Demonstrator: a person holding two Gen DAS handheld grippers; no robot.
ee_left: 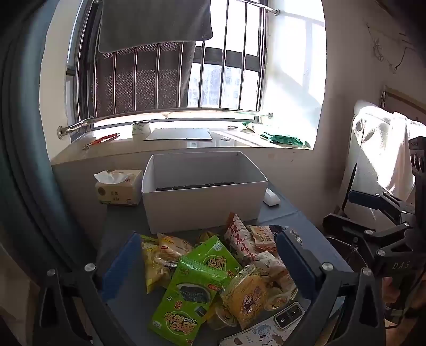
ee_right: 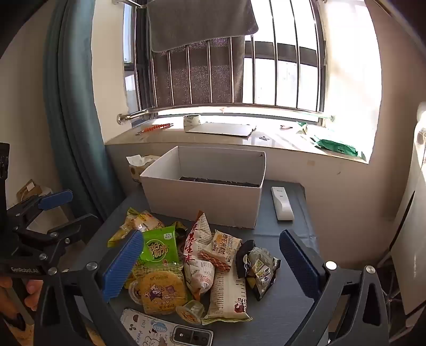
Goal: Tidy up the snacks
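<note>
Both grippers, left gripper (ee_left: pixel 209 262) and right gripper (ee_right: pixel 210 262), we see gaping wide, gripping nothing, above snack pile (ee_right: pixel 197 255). Pile lies just before white box (ee_right: pixel 205 197); remote (ee_right: pixel 282 203) beside box.

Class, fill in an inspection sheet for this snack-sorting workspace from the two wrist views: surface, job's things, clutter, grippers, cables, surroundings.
Surface: dark grey table, bare at its right side.
Job's things: snack pile loose at the table's near edge; open white box behind it, with something dark low inside.
Clutter: phone at the near edge beside the snacks; white remote right of the box; tissue pack left of the box.
Grippers: left gripper and right gripper both above the pile, jaws wide open, holding nothing.
Cables: nothing seen.
Surroundings: barred window with a grey towel; tape roll and green bag on the sill; teal curtain.
</note>
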